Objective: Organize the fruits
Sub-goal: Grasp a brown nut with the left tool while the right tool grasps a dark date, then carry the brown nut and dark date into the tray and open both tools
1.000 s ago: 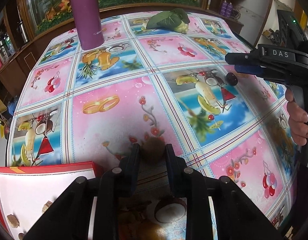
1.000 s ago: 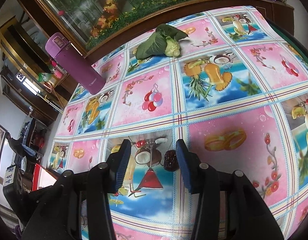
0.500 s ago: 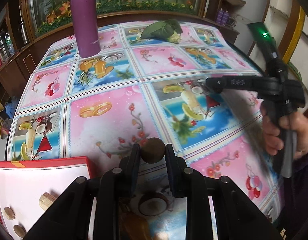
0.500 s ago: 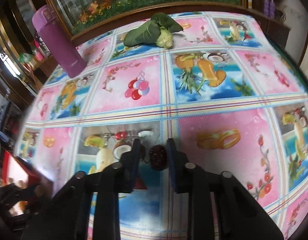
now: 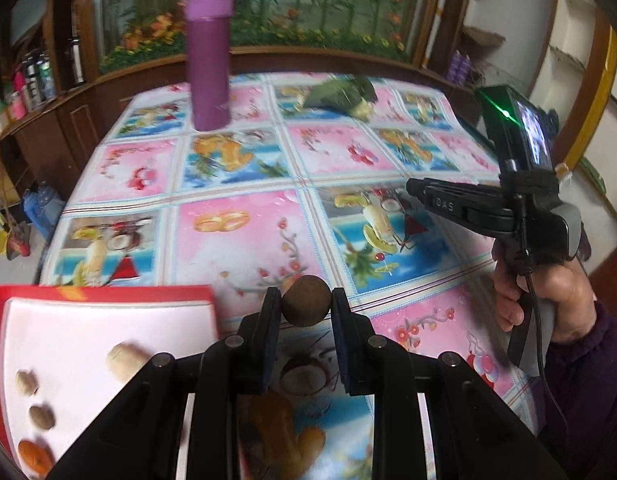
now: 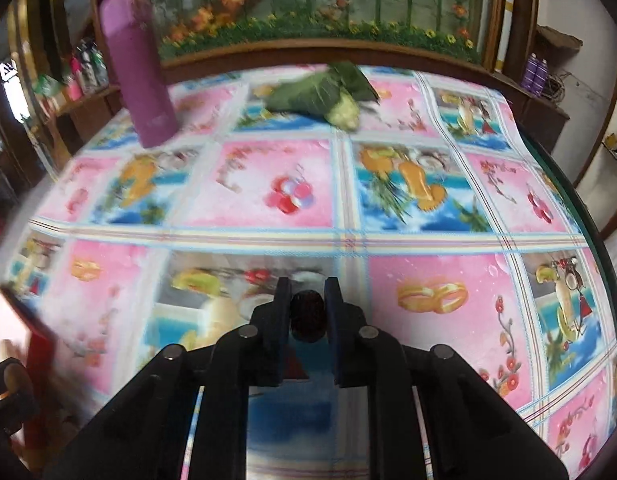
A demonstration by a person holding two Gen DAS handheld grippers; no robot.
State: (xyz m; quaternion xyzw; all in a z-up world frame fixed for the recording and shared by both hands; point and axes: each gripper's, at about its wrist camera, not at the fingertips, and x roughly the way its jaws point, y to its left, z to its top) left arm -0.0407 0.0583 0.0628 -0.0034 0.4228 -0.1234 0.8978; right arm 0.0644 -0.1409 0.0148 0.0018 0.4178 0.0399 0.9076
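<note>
left gripper [image 5: 306,312] clamping brown fruit [image 5: 307,306], right gripper [image 6: 307,314] clamping dark fruit [image 6: 307,316]

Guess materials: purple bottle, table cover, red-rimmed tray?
Purple bottle: looks like matte coated metal or plastic, no glare; cannot tell which. Table cover: probably glossy printed vinyl or oilcloth, lying smooth with a faint sheen. Red-rimmed tray: possibly cardboard or thin plastic, with a flat white floor and thin straight edge.

Left gripper [image 5: 305,312]: round brown fruit [image 5: 306,305], formerly on tablecloth [image 5: 244,248], now clamped and lifted. Right gripper [image 6: 307,312]: jaws closed from wide onto dark red fruit [image 6: 307,316], raised.
</note>
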